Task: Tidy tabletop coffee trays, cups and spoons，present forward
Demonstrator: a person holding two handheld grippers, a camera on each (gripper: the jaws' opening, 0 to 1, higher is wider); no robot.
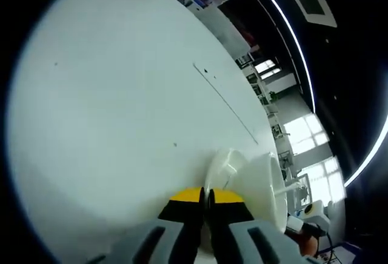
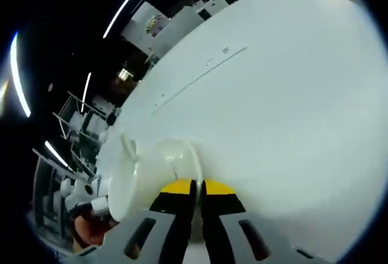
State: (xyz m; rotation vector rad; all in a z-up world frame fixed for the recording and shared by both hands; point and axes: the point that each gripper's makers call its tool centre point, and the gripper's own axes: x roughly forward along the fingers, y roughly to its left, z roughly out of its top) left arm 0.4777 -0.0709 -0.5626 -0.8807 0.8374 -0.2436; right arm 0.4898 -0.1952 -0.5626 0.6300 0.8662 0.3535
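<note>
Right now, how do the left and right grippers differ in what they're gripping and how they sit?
The left gripper pinches a white dish's rim with the dish lying to its right; the right gripper pinches a white dish's rim with the dish to its left. Both are clamped shut, yellow-tipped, over the white table.

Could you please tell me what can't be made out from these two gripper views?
- Left gripper view: the white dish gripped by its rim in the left gripper is partly hidden behind the jaws; what it carries cannot be told.
- Right gripper view: the white dish in the right gripper, same limit.
- Whether both are one dish: cannot tell.
- Background room: too small and blurred.
</note>
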